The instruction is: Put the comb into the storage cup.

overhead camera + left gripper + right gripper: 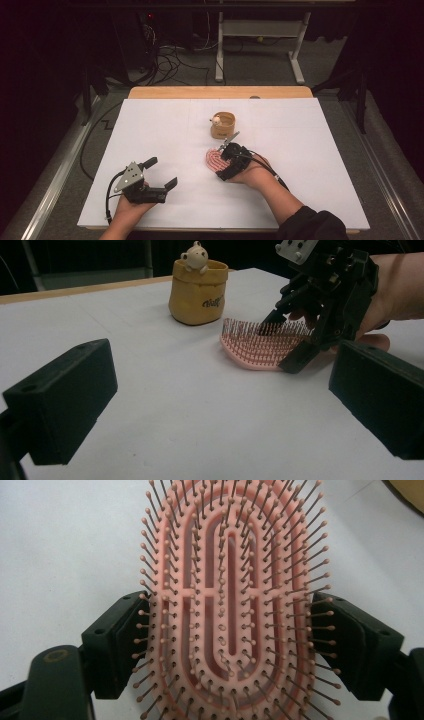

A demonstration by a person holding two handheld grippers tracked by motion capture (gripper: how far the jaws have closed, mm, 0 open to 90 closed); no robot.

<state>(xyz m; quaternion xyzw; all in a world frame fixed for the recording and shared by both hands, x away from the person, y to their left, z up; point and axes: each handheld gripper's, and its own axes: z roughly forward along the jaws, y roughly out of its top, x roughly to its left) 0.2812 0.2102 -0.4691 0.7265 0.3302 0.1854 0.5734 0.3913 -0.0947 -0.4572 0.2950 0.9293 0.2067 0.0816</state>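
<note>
A pink hairbrush (213,159) lies bristles up on the white table sheet (310,150), just in front of a tan pot (223,126) with a small bear figure on its rim. My right gripper (223,161) straddles the brush from above. In the right gripper view its two black pads press on both long sides of the hairbrush (225,580), against the outer bristles. The left gripper view shows that grip from the side: right gripper (282,342), hairbrush (250,347), pot (197,292). My left gripper (161,172) rests low near the front left, jaws wide apart with nothing between them (222,400).
A wooden table edge (220,92) runs along the far side. Beyond it are the floor, cables and a white table frame (260,45). Cables trail from both grippers toward the front edge.
</note>
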